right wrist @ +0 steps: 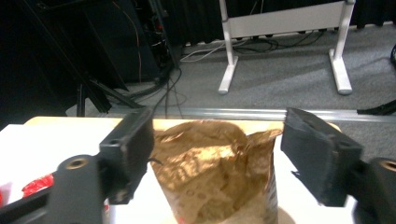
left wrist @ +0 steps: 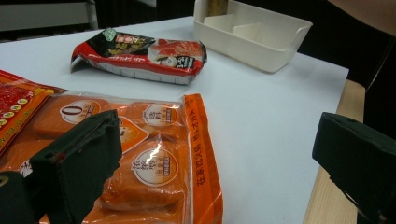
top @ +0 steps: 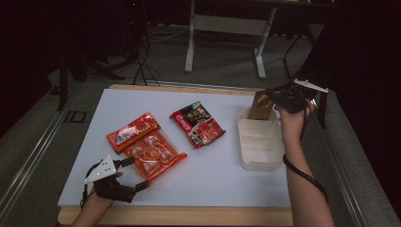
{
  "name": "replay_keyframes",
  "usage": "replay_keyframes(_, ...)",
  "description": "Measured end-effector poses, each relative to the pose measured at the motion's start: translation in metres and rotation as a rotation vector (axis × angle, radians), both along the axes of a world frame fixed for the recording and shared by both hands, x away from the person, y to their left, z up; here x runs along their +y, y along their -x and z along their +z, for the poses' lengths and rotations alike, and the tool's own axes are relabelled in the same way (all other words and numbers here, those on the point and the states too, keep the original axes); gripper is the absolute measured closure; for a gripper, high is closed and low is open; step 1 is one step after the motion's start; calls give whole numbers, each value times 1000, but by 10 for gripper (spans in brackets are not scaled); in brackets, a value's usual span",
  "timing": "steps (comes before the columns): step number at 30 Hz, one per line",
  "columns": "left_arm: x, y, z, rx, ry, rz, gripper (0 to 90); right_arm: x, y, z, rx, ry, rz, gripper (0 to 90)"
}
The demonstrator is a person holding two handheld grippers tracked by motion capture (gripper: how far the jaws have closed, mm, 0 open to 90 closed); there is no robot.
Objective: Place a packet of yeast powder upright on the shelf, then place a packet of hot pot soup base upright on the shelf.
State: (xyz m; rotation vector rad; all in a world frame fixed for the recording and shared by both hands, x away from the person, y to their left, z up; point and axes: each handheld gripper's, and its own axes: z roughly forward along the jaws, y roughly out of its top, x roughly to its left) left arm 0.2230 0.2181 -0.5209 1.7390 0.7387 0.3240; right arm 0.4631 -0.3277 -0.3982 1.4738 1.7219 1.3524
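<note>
Standing in white bin (top: 260, 142): brown bag (top: 261, 105) | between right gripper (top: 279, 100) jaws, wide open, unheld.

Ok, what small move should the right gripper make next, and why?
Probably lift the right gripper clear. Its jaws stand open around the crumpled brown paper bag, which already stands upright in the white plastic divided bin, so nothing there seems left to grip.
</note>
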Motion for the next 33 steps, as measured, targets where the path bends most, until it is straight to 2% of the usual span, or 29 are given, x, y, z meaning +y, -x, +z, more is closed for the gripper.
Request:
replay_keyframes(3,0,-1,0,15,6,2,15,1,7,2,-17,4,19,139)
replay_keyframes(7,-2,-3,1,66,4,1,15,6,19,3,-28,7,63,118)
replay_keyframes(11,-5,-6,4,102,-20,3,15,13,34,1,-29,9,96,132)
replay_keyframes(12,-5,-6,5,102,-17,1,14,14,39,0,-38,-1,105,133)
replay_keyframes(17,-7,-10,13,113,-11,-6,15,27,66,-1,-62,35,181,137)
replay_keyframes(19,-7,-12,16,114,-13,-16,15,31,78,-2,-70,26,217,137)
replay_keyframes(23,-6,-19,21,114,-16,-9,15,39,97,-3,-69,68,267,137)
replay_keyframes(26,-7,-26,24,131,-11,-15,15,43,109,-4,-70,48,303,137)
replay_keyframes(33,-13,-41,25,164,-34,-18,70,57,139,-7,-79,52,376,138)
